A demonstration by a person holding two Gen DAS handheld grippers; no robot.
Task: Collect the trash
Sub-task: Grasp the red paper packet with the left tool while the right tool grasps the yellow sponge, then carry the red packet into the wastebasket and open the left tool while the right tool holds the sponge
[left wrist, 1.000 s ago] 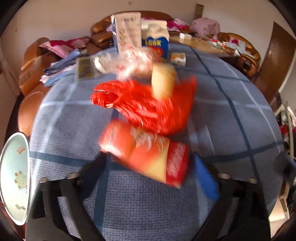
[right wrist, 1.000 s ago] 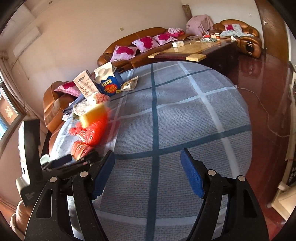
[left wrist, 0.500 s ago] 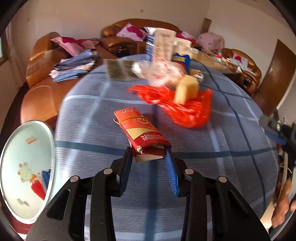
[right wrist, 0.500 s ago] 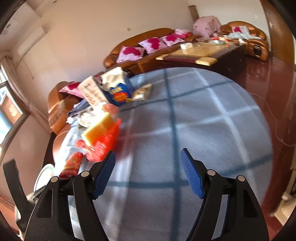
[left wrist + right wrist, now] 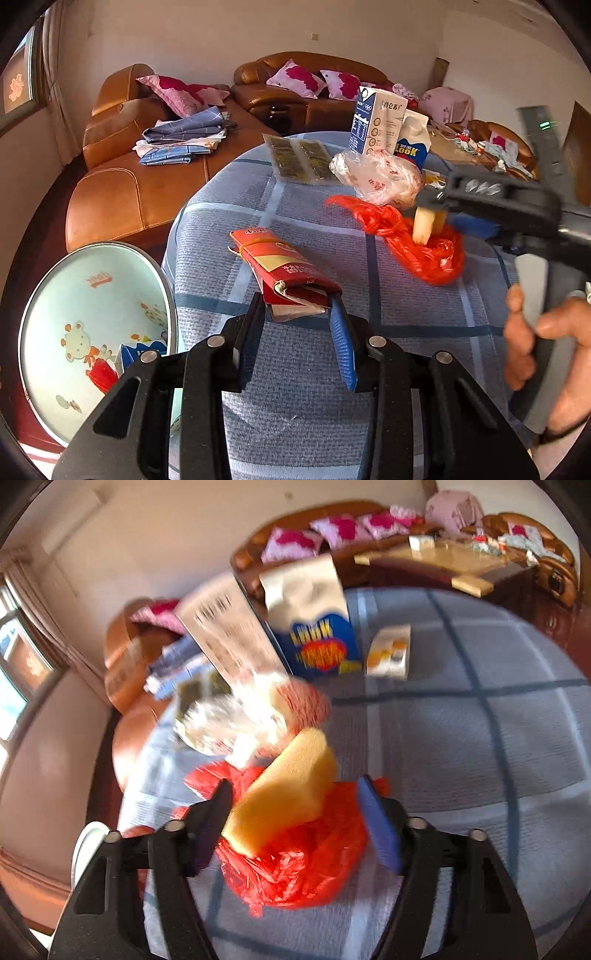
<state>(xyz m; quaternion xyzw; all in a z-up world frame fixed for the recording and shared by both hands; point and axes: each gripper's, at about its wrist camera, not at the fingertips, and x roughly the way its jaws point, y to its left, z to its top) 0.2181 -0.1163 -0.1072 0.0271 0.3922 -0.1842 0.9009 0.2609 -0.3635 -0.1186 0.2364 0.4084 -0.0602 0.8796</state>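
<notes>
Right wrist view motion-blurred throughout: print on the blue carton (image 5: 317, 642) unreadable, clear plastic bag (image 5: 236, 716) behind the yellow sponge (image 5: 284, 797) a white smear. Basin (image 5: 86, 845) left of sponge mostly hidden by the gripper frame. In left wrist view, sponge (image 5: 424, 225) top hidden behind right gripper (image 5: 439, 221).
</notes>
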